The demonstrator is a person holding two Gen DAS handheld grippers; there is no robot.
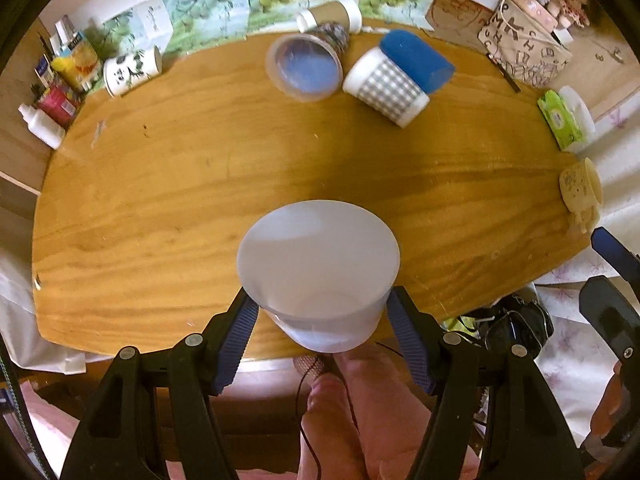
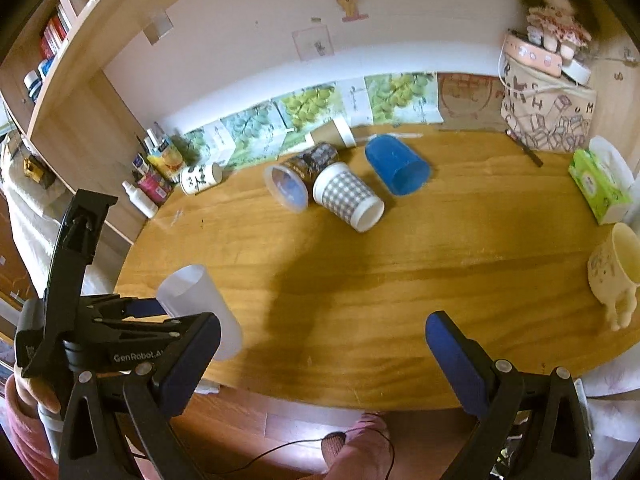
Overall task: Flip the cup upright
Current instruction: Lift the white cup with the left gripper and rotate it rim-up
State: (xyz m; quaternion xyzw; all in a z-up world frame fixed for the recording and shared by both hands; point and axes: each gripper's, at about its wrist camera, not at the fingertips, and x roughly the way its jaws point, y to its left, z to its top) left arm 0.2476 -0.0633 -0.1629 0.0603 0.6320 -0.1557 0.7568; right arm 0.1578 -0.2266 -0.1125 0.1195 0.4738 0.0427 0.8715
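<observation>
While your left gripper points steeply down at the near edge of the wooden table, its blue pads are clamped on either side of the frosted white cup, low in the middle of the left wrist view. That cup is held clear of the tabletop, its wide end toward the table and its narrower end back between the pads; whether that wide end is the mouth or the base, the blur will not let me say. From the right wrist view you see the same cup at lower left, tilted, pinched in the left gripper over the table's near left corner.

Your right gripper holds nothing: its fingers stand spread wide, one blue pad at lower left of its own frame, the other at lower right, with bare wood between them.

Across the table, in the upper middle of both views, more cups lie on their sides: a clear plastic cup, a checked paper cup just beside it, a blue cup touching behind, and a brown paper cup against the wall. A panda-print cup lies at upper left. At the right edge a cream mug stands upright, near a green tissue pack.
</observation>
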